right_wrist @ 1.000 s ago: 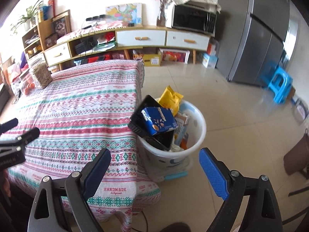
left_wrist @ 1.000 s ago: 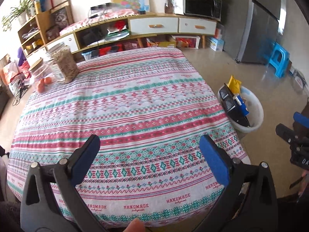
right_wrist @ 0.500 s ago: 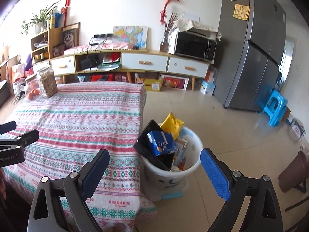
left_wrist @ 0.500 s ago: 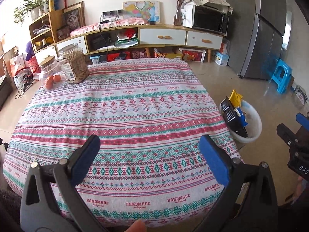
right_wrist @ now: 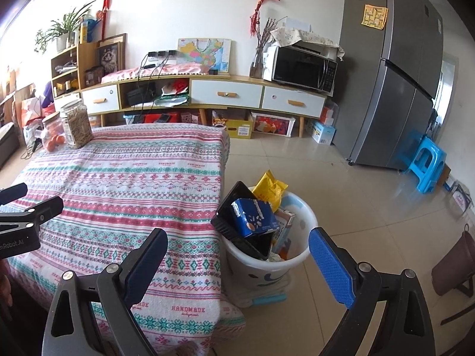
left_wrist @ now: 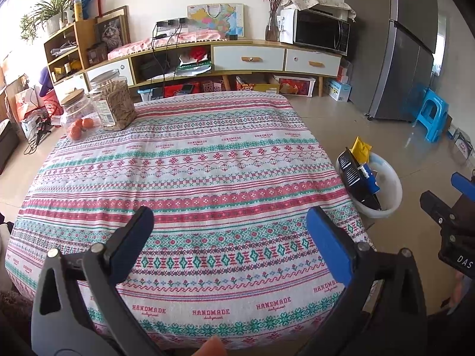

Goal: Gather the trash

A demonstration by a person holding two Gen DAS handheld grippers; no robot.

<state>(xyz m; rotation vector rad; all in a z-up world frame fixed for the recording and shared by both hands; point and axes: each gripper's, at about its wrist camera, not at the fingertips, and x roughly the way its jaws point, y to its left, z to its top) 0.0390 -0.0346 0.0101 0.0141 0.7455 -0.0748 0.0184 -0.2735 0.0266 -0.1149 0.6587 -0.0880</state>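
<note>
A white trash bin (right_wrist: 299,255) stands on the floor by the table's right side; it also shows in the left wrist view (left_wrist: 389,184). It holds a blue carton (right_wrist: 252,218), a black tray (right_wrist: 234,207), a yellow bag (right_wrist: 271,188) and other packaging. My left gripper (left_wrist: 230,237) is open and empty over the near edge of the table with the patterned cloth (left_wrist: 190,172). My right gripper (right_wrist: 237,261) is open and empty, back from the bin and above it.
Two glass jars (left_wrist: 114,103) and oranges (left_wrist: 78,127) stand at the table's far left corner. A low sideboard (right_wrist: 207,92) with a microwave (right_wrist: 302,66) lines the back wall. A grey fridge (right_wrist: 394,83) and blue stool (right_wrist: 427,160) stand at right.
Both grippers have pulled back and tilted up, so the table and bin look farther and more of the room shows. Both stay open and empty.
</note>
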